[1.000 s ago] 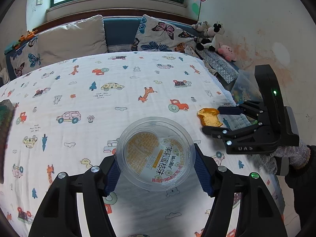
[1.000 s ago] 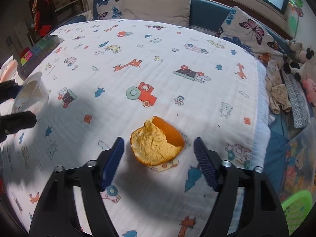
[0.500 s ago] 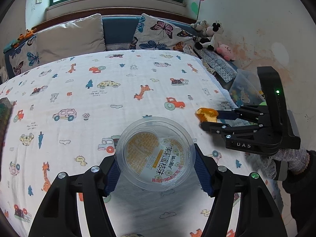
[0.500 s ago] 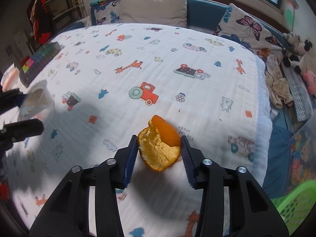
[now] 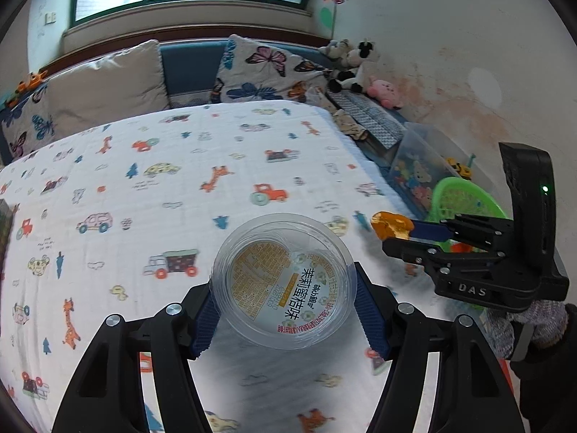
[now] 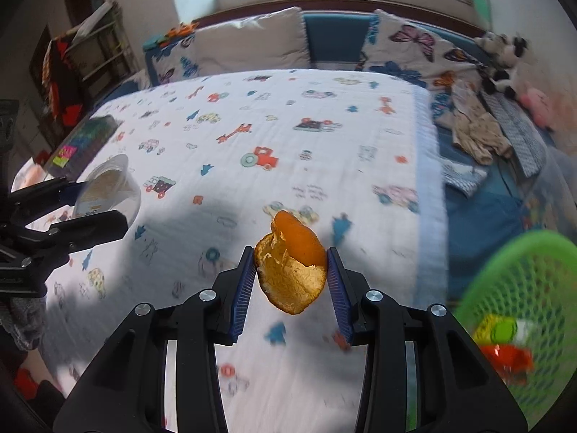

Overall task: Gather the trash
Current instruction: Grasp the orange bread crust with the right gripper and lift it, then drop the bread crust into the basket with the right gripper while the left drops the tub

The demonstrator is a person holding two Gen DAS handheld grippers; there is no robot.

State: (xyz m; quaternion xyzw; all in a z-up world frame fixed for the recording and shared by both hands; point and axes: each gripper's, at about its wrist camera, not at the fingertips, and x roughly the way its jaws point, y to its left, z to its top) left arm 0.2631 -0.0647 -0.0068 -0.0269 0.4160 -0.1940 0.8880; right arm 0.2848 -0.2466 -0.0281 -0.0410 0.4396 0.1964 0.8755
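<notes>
Bedroom, with a bed [image 5: 180, 180] under a white cartoon-print sheet, pillows and a window behind.

Left wrist view: left gripper [image 5: 285, 296] clamped on a clear plastic cup [image 5: 283, 283], held at centre, label facing the lens, above the sheet. Same grasp as a second ago. Right gripper [image 5: 400, 232] at 3 o'clock, closed on an orange peel [image 5: 391, 223]; lifted off the sheet now, where a second ago lay flat between spread fingers. Green mesh basket [image 5: 465, 198] newly in sight at 3 o'clock, beyond the bed edge, partly hidden behind the right gripper. Gloved hand [image 5: 533, 321] cut off at the right rim. Plush toys [image 5: 357, 68] at 1 o'clock by the wall. Clear toy bin [image 5: 418, 169] at 2 o'clock, contents hard to make out.

Right wrist view: right gripper [image 6: 290, 278] pinching the orange peel [image 6: 292, 270] at centre, pale pith toward the lens, clear of the sheet [image 6: 288, 126]. A second ago fingers wide apart, peel resting on the bed. Green mesh basket [image 6: 519, 288] at 4 o'clock, blurred and cut by the rim, not visible a second ago; red and yellow-green scraps inside, unidentifiable. Left gripper [image 6: 97, 205] at 9 o'clock, gripping the plastic cup [image 6: 108, 187], body cropped by the edge. Dark box [image 6: 86, 137] at 10 o'clock on the bed, print illegible. Whole view softened by motion blur.
</notes>
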